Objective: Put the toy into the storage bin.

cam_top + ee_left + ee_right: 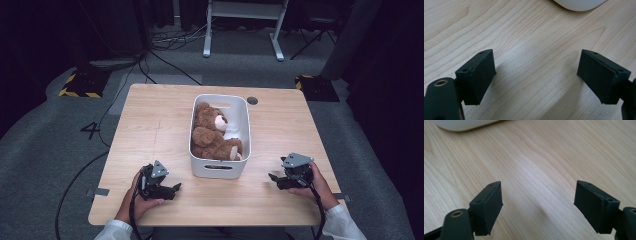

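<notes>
Both hand-held grippers rest low over the tabletop (150,120), one at each side of the bin (242,130). The left hand-held gripper (176,188) points toward the bin's near left corner with its jaws spread wide and nothing between them; in the left gripper view, bare wood fills the gap between the pads (481,75) and the bin's white edge (579,5) sits well ahead. The right hand-held gripper (272,178) mirrors it, jaws also spread and empty, with the bin's edge (461,124) far off at the upper left of the right gripper view.

The bear (212,134) lies inside the bin, head toward the far end, legs toward the near wall, packed against the left wall.

Likely risks, judged from this layout:
- The bin is light and stands free, so a jaw catching its rim on the way in could shove or tip it.
- The bear is soft and fills much of the bin. A pinch on loose fur or a single limb could slip, or the toy could dangle and drag on the wall, lifting the bin with it.
- Both hands approaching from opposite sides could knock together over the narrow opening.
- Each cable trailing toward the near edge could snag as a hand rises.

A steadying hold on the bin's wall with one side would probably lower most of these.
</notes>
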A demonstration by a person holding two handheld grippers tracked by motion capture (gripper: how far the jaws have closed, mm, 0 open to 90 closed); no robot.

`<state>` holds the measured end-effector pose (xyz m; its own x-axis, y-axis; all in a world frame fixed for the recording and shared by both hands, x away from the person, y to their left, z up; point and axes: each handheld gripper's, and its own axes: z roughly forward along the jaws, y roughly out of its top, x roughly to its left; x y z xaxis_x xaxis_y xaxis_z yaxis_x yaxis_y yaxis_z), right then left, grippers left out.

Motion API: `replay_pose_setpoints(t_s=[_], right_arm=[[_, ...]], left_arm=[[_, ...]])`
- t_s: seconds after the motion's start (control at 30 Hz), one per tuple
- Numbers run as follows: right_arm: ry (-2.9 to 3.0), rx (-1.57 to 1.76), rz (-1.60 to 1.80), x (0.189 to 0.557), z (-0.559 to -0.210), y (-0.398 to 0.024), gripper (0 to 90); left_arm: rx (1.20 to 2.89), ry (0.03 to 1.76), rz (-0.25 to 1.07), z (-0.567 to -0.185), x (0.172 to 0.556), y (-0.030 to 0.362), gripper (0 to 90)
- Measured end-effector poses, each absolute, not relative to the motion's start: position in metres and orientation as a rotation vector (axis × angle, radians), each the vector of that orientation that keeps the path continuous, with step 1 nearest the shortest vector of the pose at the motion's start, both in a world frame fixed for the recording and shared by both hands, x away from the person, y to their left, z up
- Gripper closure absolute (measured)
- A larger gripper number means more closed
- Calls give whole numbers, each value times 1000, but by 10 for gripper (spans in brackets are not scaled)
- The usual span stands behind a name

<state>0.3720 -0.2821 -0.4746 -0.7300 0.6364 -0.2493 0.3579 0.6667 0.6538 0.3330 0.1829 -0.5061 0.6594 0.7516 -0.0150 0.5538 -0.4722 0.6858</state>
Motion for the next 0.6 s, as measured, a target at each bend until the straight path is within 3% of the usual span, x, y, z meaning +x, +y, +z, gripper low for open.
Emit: replay_pose_setpoints(t_s=[0.6], right_arm=[[2407,886,849,366,-494,-314,209]], left_arm=[[2202,1005,376,-506,333,183,148]])
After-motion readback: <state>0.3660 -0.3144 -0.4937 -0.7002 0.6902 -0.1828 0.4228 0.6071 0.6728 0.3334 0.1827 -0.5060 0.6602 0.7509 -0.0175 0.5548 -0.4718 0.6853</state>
